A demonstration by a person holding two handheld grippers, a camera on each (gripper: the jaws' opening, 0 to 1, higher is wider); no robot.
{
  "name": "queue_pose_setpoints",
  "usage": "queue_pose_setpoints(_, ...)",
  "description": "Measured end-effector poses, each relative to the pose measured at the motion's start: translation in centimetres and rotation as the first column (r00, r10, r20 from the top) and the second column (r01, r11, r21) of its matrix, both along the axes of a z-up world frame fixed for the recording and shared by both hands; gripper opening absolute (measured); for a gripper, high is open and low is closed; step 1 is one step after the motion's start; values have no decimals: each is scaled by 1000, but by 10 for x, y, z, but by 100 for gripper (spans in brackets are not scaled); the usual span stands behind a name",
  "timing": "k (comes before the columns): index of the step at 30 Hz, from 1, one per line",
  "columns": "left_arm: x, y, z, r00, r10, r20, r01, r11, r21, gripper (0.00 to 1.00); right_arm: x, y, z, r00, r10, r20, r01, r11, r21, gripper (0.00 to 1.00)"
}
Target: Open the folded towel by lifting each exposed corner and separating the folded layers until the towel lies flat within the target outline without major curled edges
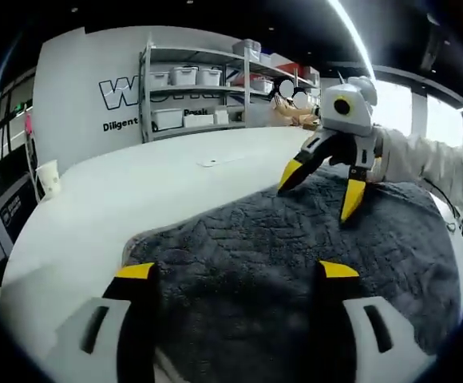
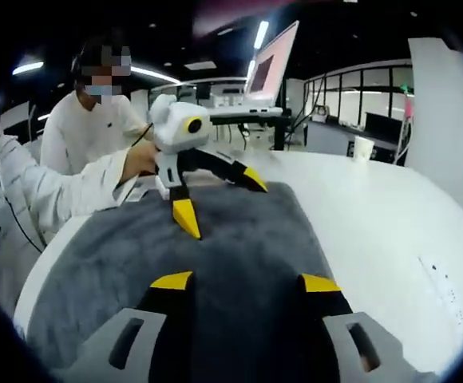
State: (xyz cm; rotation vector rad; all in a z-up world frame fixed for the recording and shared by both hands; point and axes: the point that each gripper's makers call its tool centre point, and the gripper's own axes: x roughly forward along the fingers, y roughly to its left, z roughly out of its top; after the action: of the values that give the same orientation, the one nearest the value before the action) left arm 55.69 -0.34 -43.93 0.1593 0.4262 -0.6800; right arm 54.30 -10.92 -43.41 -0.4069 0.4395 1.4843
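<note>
A dark grey towel (image 1: 295, 263) lies spread on a white table (image 1: 136, 207). My left gripper (image 1: 237, 271) hovers open above the towel's near part, with nothing between its yellow-tipped jaws. In the same view my right gripper (image 1: 321, 187) stands open over the towel's far edge, held by a white-sleeved hand. In the right gripper view the towel (image 2: 239, 247) runs away from my open right gripper (image 2: 246, 282), and the left gripper (image 2: 219, 199) stands open over the far end of the towel.
A paper cup (image 1: 48, 177) stands near the table's left edge, and metal shelves with bins (image 1: 207, 88) line the wall behind. A small flat item (image 1: 209, 162) lies on the table. A seated person (image 2: 80, 136) is at the far side; a laptop (image 2: 267, 72) and another cup (image 2: 363, 148) sit beyond.
</note>
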Motion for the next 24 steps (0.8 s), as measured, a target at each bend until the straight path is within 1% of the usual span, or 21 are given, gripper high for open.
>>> queue_pose_setpoints(3,0,0,0,1000,1,0,-1,1000,-1,79,-2,-5,-9,1000,7,5,-6,999,-35,46)
queue_pose_setpoints(4,-1,0,0,1000,1,1,-1,1000,-1,79,-1,-5,-7,1000,8,8,-8,1000,-18,46)
queue_pose_setpoints(5,-1,0,0,1000,1,1,-1,1000,-1,79,-1,-5,-7,1000,6,-1,-6,1000,-20,46)
queue_pose_setpoints(8,-2,0,0,1000,2,2,-2,1000,-3,79,-4,-6,-7,1000,18,16,-18,1000,-23,45)
queue_pose_setpoints(13,-2,0,0,1000,3,1,-3,1000,-5,80,-4,-8,-7,1000,22,13,-21,1000,-21,45)
queue_pose_setpoints(24,-2,-1,0,1000,0,2,0,1000,-7,80,-5,-25,-7,999,36,7,-36,999,-36,42)
